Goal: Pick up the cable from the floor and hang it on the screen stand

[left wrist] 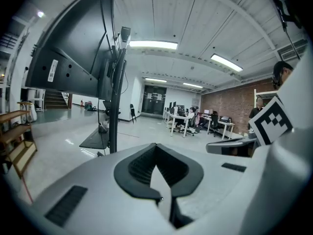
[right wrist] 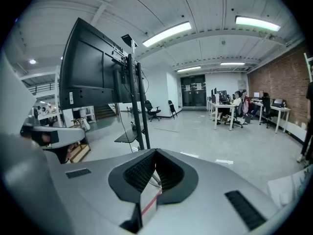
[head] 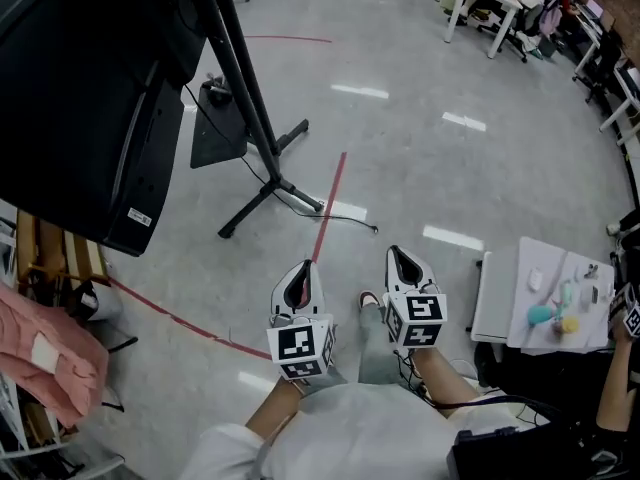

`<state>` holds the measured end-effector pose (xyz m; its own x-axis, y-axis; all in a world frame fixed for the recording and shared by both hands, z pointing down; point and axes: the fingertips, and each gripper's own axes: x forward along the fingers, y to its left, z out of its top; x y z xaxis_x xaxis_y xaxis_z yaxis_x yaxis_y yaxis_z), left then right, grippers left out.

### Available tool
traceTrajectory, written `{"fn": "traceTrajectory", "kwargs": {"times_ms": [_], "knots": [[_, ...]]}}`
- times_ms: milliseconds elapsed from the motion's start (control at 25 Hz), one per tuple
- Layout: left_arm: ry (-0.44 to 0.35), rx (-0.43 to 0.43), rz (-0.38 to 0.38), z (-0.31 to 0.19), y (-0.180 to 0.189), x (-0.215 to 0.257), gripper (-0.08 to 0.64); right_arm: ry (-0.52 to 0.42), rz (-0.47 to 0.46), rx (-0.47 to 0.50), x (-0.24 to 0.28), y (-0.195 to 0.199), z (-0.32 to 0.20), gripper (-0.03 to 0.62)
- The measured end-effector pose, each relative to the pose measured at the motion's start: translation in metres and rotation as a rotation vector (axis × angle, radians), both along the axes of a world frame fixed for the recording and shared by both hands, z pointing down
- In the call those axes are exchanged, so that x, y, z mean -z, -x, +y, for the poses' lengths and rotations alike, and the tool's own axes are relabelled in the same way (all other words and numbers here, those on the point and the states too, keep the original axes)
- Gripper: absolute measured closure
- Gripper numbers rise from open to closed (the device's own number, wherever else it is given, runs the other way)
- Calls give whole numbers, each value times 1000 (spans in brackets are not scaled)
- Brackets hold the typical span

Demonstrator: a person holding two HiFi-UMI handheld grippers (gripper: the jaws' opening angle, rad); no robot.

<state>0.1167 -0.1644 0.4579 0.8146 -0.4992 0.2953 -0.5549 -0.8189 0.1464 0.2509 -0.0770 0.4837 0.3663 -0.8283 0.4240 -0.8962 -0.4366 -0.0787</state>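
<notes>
Black and thin, the cable [head: 345, 220] on the floor [head: 480, 178] by the stand [head: 262, 118] could get pushed aside, since my left gripper [head: 303, 271] and right gripper [head: 398, 258] are both empty, jaws together.

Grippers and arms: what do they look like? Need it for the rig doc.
The left gripper and right gripper match: pale grey shells tapering to a point, with black ribbed pads inside. Each carries a cube with black-and-white square markers. The sleeve is white.
</notes>
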Motion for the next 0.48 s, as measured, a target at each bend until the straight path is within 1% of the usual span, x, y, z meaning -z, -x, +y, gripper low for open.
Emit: {"fn": "traceTrajectory", "kwargs": {"times_ms": [120, 280, 480], "knots": [[16, 48, -17, -12, -31, -9, 558, 12, -7, 49, -5, -32, -17, 575], [25, 58, -41, -20, -75, -24, 558, 36, -12, 98, -23, -68, -33, 575], [81, 50, -76, -27, -102, -83, 558, 68, -41, 123, -82, -97, -50, 575]]}}
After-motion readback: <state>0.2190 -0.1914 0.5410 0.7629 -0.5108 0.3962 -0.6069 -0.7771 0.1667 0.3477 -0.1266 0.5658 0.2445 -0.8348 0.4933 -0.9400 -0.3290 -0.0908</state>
